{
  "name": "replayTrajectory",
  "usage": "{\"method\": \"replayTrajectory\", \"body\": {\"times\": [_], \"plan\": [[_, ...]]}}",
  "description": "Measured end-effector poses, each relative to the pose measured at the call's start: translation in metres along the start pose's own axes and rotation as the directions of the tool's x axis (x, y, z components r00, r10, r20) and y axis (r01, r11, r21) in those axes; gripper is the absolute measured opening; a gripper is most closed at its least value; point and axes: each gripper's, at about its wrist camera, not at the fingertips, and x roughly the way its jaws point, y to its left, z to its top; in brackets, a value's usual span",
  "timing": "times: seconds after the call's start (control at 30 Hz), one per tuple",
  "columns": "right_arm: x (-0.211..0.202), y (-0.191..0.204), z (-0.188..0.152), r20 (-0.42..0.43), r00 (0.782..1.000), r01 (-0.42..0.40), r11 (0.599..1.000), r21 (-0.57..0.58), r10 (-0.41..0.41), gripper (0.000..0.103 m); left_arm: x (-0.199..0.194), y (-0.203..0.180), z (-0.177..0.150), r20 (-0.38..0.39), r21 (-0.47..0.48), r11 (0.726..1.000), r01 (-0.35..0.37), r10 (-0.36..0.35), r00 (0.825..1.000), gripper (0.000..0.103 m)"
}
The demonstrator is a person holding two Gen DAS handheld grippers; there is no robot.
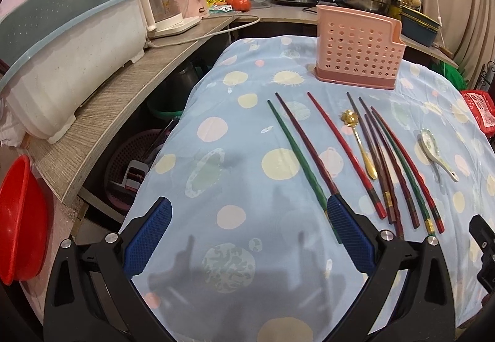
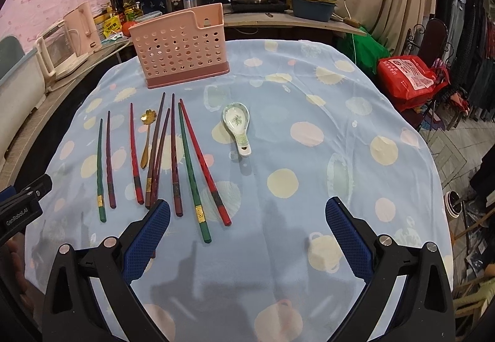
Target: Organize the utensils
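Left gripper (image 1: 249,233): jaws wide apart, empty, over the cloth (image 1: 241,162).
Chopsticks (image 2: 161,156): scattered flat — near the cloth's front-left.
Gold spoon (image 2: 147,137): among them.
Pink holder (image 2: 181,46): upright behind.
Ceramic spoon (image 2: 237,125): apart, rightward.
Right gripper (image 2: 247,233): spread, empty.

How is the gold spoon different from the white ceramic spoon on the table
The gold spoon is slim metal with a flower-shaped bowl; the white ceramic spoon is broad, with a green pattern. The gold spoon lies among the chopsticks; the ceramic one lies apart, to their right. Both rest flat on the tablecloth, bowls toward the pink holder.
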Motion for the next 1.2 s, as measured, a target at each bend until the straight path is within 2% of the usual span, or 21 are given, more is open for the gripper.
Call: {"method": "replayTrajectory", "body": {"times": [0.4,0.5,0.63,0.73,0.87,1.03,1.2], "plan": [[0.028,-0.010,0.003,-0.050,0.999,0.007,1.000,0.025,-0.006,0.096,0.041,-0.021,0.002,-0.069,0.015,0.996,0.091,-0.090,0.994,0.094],[0.034,-0.010,0.004,-0.060,0.998,0.005,1.000,0.027,-0.003,0.096,0.051,-0.031,0.004,-0.080,0.032,0.994,0.102,-0.099,0.992,0.093],[0.038,-0.011,0.006,-0.066,0.998,0.003,1.000,0.028,-0.001,0.096,0.064,-0.038,0.002,-0.113,0.052,0.992,0.118,-0.111,0.987,0.084],[0.042,-0.012,0.007,-0.075,0.997,0.000,0.999,0.036,0.002,0.096,0.067,-0.041,-0.004,-0.127,0.068,0.989,0.128,-0.119,0.985,0.084],[0.047,-0.011,0.007,-0.082,0.997,-0.001,0.999,0.035,0.004,0.096,0.069,-0.043,-0.012,-0.147,0.077,0.986,0.150,-0.137,0.980,0.073],[0.050,-0.009,0.008,-0.088,0.996,-0.002,1.000,0.031,0.004,0.096,0.067,-0.044,-0.019,-0.151,0.108,0.980,0.165,-0.148,0.977,0.067],[0.049,-0.009,0.007,-0.091,0.996,-0.003,1.000,0.031,0.006,0.096,0.060,-0.041,-0.021,-0.159,0.112,0.972,0.209,-0.190,0.969,0.050]]}}
